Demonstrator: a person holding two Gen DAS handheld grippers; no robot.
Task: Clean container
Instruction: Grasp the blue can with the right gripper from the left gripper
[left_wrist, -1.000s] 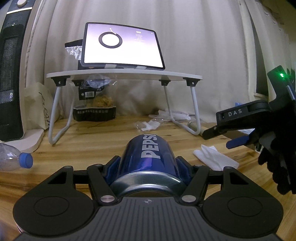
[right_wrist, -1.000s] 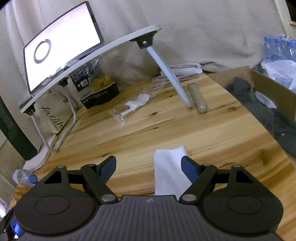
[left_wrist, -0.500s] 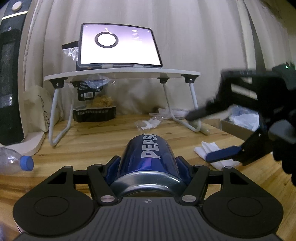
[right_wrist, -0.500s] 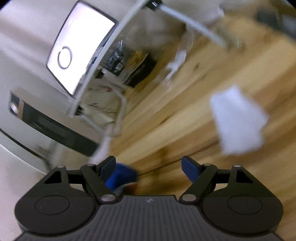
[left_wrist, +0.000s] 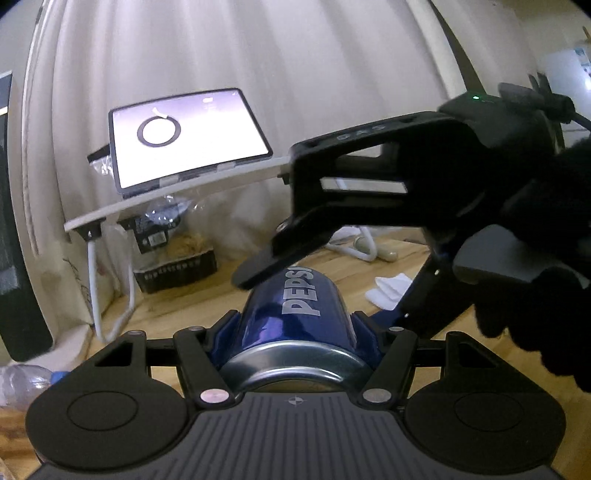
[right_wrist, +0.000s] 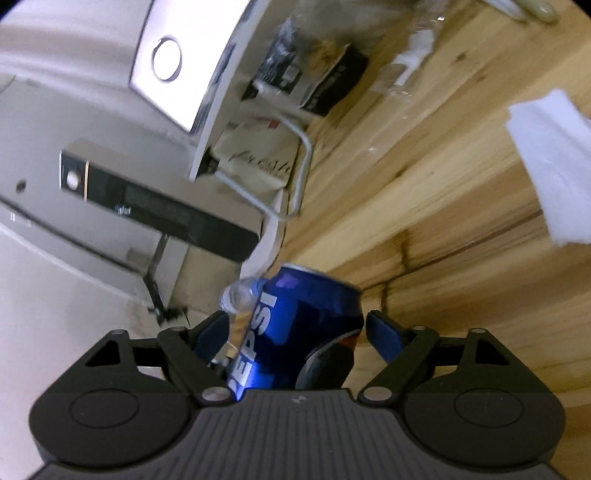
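Pepsi can: clenched in left gripper. Right gripper: newly arrived, straddling can, fingers apart, apparently not touching. White tissue, far right: left behind, wiping unstarted.

L gripper clamped on the Pepsi can, blue pads tight vs both sides, can lying along the fingers w/ base toward cam; R gripper wide apart, straddling the same can from above, pads clear of it on each side; in L wrist view R gripper body comes in from 2 o'clock, one finger over the can top, other down at 4 o'clock; black-gloved hand grips its handle; R wrist rolled hard, view tilted.
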